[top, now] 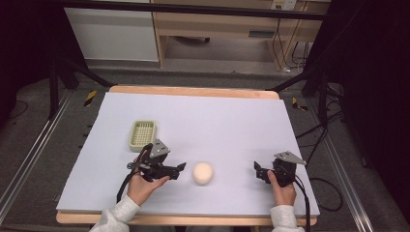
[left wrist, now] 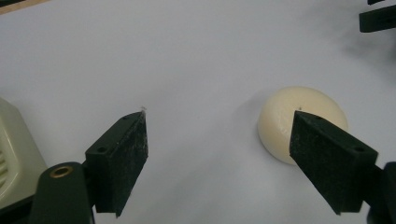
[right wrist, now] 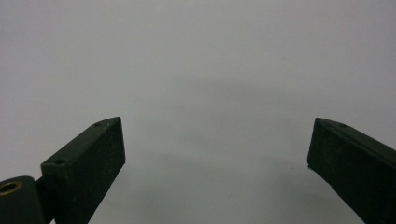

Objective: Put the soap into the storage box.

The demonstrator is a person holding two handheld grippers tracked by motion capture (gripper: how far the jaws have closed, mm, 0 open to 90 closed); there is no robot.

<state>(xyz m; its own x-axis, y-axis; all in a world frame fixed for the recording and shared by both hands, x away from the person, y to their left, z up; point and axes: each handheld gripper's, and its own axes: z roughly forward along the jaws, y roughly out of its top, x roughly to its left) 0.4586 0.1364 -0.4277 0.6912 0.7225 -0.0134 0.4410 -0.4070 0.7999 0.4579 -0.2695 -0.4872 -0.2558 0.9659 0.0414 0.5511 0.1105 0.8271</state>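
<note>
A cream-coloured round bun (top: 203, 173) lies on the white table sheet near the front middle. My left gripper (top: 181, 167) is just to its left, open, its jaws pointing right toward the bun. In the left gripper view the bun (left wrist: 292, 119) sits ahead and right, partly behind the right jaw, with nothing between the jaws of the left gripper (left wrist: 218, 127). My right gripper (top: 259, 170) rests to the bun's right, open, pointing left. The right gripper view has the right gripper (right wrist: 217, 142) open over bare sheet.
A pale green plastic basket (top: 142, 134) stands behind the left gripper; its corner (left wrist: 11, 154) appears at the left gripper view's left edge. The table's wooden rim (top: 193, 92) runs along the back. Black frame legs and cables surround the table.
</note>
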